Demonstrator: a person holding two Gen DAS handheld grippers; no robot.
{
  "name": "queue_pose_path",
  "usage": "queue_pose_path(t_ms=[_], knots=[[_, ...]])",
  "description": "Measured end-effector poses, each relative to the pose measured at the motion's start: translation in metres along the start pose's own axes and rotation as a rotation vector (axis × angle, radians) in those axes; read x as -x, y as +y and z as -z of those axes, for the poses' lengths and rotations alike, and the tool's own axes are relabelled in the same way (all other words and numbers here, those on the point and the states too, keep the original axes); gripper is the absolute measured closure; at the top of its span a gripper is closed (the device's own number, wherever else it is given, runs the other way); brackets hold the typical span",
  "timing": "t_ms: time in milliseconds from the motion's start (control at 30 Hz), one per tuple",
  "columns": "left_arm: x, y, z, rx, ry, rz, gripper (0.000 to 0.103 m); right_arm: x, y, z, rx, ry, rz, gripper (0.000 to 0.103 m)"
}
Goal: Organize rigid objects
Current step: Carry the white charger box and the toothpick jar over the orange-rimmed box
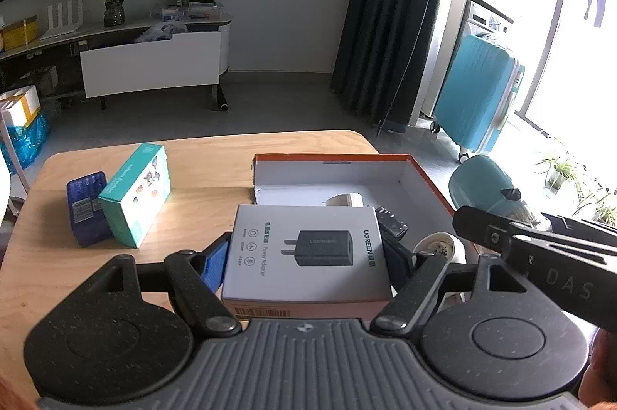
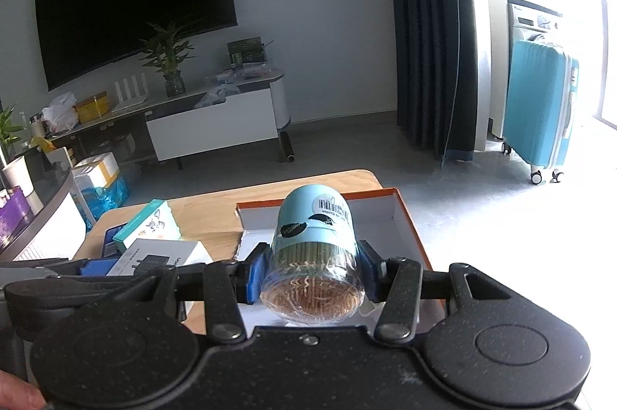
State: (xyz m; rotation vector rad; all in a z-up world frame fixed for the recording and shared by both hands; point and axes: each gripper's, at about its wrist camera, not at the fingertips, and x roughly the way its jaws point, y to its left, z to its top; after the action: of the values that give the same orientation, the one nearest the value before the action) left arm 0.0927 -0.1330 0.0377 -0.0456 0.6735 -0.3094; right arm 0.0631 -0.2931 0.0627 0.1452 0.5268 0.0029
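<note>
Two items are in transit toward the tray: left fingers pinch the adapter box, right fingers pinch the toothpick jar; two boxes wait near the surface's left edge.

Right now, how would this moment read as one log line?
left hand-held gripper: holds white adapter box | right hand-held gripper: holds toothpick jar | both over orange-rimmed box

right tool gripping toothpick jar, orange box
</note>
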Motion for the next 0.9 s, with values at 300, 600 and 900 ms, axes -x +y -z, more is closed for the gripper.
queue_pose_path(t_ms=[300, 600, 900], knots=[[-0.006, -0.009, -0.001, -0.013, 0.007, 0.015, 0.024, 0.001, -0.008, -0.001, -0.013, -0.009, 0.019, 0.044], [-0.011, -0.015, -0.001, -0.022, 0.013, 0.025, 0.024, 0.001, -0.016, -0.002, -0.024, -0.015, 0.031, 0.045], [-0.015, -0.023, 0.000, -0.034, 0.020, 0.037, 0.024, -0.001, -0.016, -0.004, -0.031, -0.018, 0.040, 0.044]])
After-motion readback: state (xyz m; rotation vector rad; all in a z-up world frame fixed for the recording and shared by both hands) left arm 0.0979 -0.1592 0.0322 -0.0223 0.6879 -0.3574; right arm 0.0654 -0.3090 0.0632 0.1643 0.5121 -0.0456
